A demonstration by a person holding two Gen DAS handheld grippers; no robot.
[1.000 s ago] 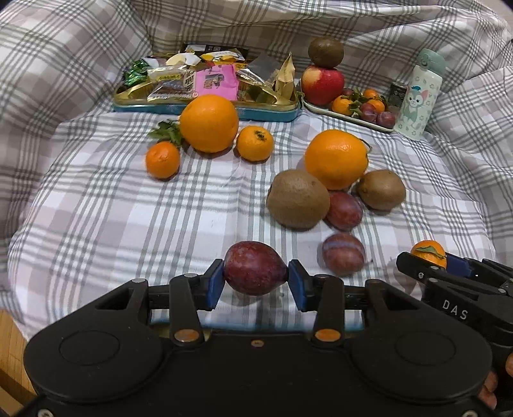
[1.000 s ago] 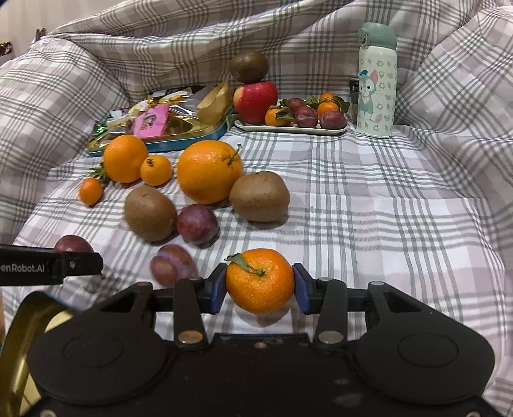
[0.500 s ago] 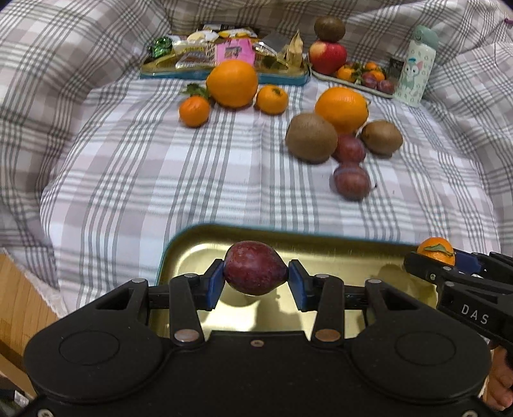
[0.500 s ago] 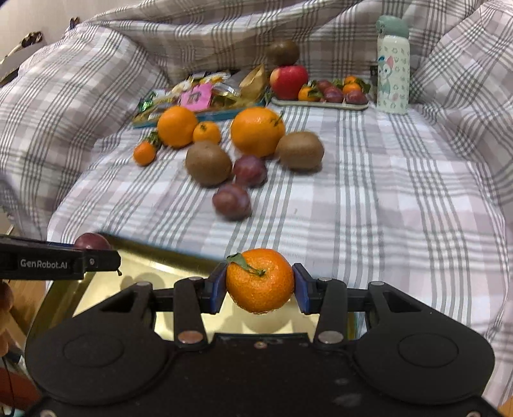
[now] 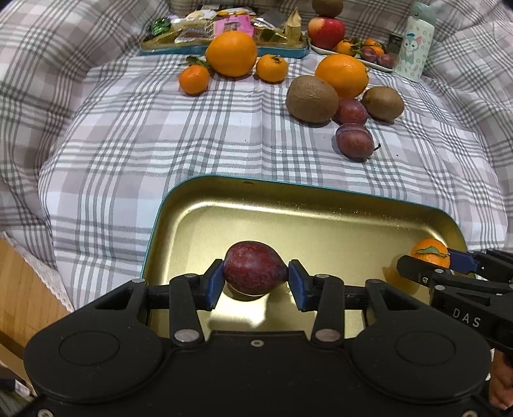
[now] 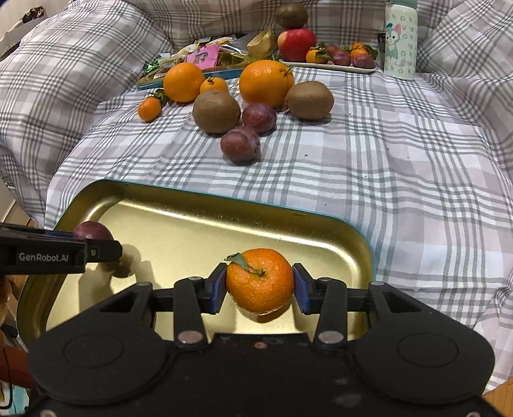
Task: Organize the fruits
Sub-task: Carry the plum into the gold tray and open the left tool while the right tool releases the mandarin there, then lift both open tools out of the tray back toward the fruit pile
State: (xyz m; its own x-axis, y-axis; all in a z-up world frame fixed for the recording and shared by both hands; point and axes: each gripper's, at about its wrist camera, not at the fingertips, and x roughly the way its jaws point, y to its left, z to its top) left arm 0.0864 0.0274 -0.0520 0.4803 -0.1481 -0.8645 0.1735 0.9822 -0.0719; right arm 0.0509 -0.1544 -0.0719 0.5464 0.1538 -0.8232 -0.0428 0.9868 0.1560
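While both tools hang over the shallow gold metal tray with a teal rim, the left gripper is clamped by its blue pads on a dark red plum above the tray's left part. The right gripper is clamped on a small orange mandarin with a green leaf above the tray's right part; whether either fruit touches the tray floor cannot be told. The tray lies at the near edge of a grey-and-white checked cloth. Farther back on the cloth lie two loose purple plums, two brown kiwis, two large oranges and two small mandarins. Behind them stand a tin of wrapped snacks, a white plate of fruit and a pale patterned bottle.
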